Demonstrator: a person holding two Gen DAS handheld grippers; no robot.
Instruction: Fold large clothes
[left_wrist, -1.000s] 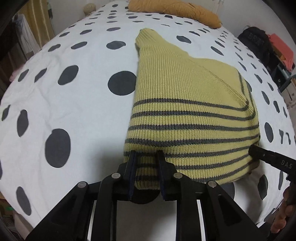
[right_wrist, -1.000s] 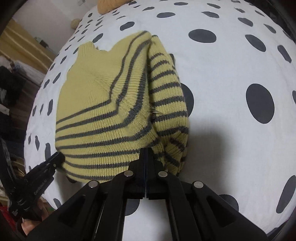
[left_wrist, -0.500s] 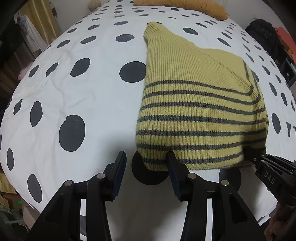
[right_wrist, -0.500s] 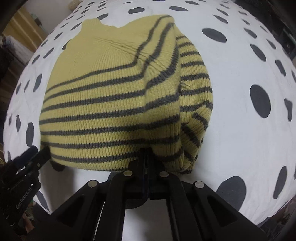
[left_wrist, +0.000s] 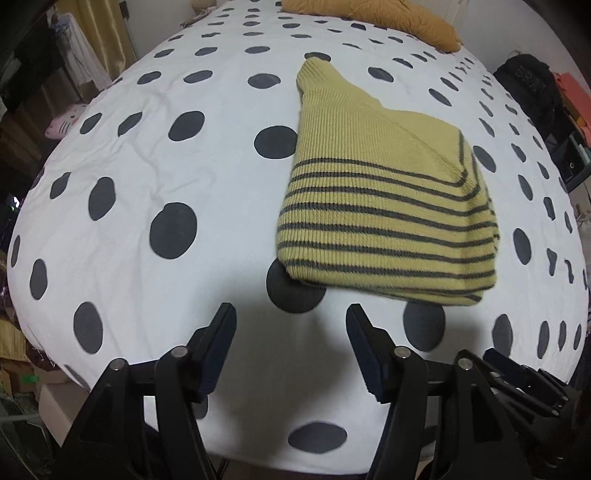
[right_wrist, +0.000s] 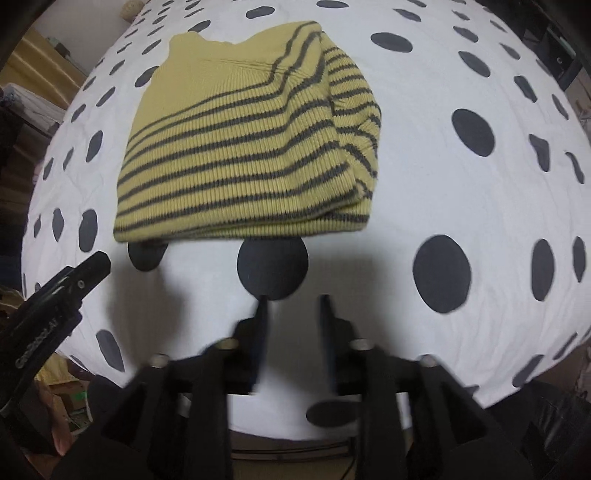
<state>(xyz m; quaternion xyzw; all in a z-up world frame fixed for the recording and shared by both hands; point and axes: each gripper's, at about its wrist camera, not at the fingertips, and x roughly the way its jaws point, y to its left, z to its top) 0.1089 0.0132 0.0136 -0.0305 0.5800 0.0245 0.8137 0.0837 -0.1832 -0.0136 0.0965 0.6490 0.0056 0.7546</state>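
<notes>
1. We note the bed (left_wrist: 122, 177), covered by a white sheet with dark polka dots, filling both wrist views.
2. The yellow sweater (left_wrist: 384, 206) with grey stripes lies folded into a compact bundle on the sheet, right of centre in the left wrist view and upper-centre in the right wrist view (right_wrist: 251, 147). Its near folded edge rests just beyond a dark dot.
3. An orange-brown pillow (left_wrist: 376, 16) sits at the far end of the bed, well apart from the sweater.
4. Left gripper (left_wrist: 291, 326): fingers spread wide, holding nothing, short of the sweater's near edge, not touching it.
5. Right gripper (right_wrist: 291, 306): fingers parted with a clear gap, blurred, empty, near the sweater's edge but apart from it.
</notes>
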